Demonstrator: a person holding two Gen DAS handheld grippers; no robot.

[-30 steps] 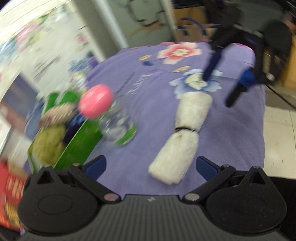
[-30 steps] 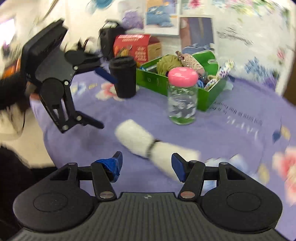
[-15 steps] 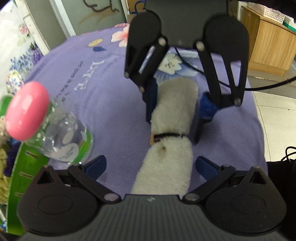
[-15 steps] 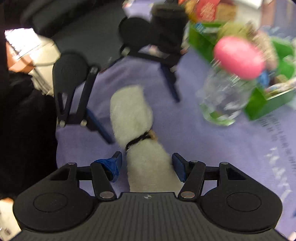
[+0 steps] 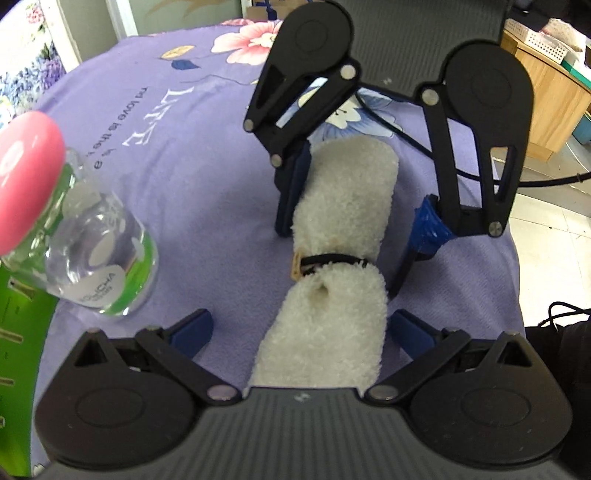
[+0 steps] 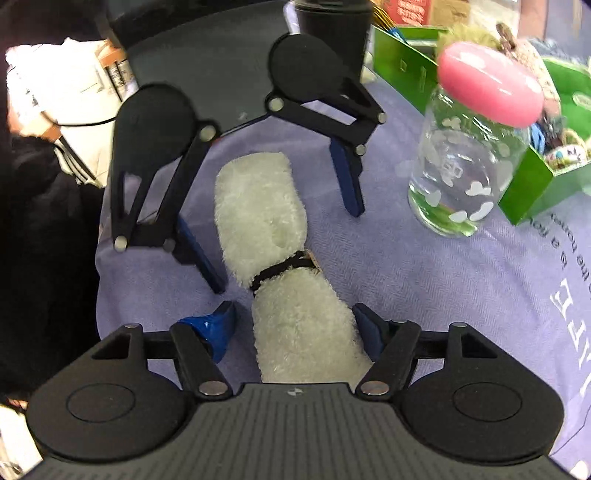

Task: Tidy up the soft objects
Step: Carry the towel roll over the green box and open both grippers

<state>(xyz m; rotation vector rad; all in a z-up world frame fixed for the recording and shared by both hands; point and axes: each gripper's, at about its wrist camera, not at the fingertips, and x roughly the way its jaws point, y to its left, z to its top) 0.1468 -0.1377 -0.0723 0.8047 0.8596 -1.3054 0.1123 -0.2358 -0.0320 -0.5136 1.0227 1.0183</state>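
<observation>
A rolled white fluffy towel (image 5: 340,236), bound at its middle by a black band, lies on the purple cloth. It also shows in the right wrist view (image 6: 273,243). My left gripper (image 5: 301,332) is open and straddles the towel's near end; it appears from the front in the right wrist view (image 6: 282,243). My right gripper (image 6: 295,328) is open and straddles the other end; it shows in the left wrist view (image 5: 338,254). Its blue fingers stand on either side of the towel.
A clear glass jar with a pink lid (image 5: 92,266) stands left of the towel, also in the right wrist view (image 6: 469,166). A green box (image 6: 535,184) with soft items sits behind it. A black cup (image 6: 332,29) stands at the back. The table edge and floor (image 5: 554,236) lie right.
Both grippers have closed in on the towel from opposite ends and now straddle it. The towel has stayed in place on the cloth.
</observation>
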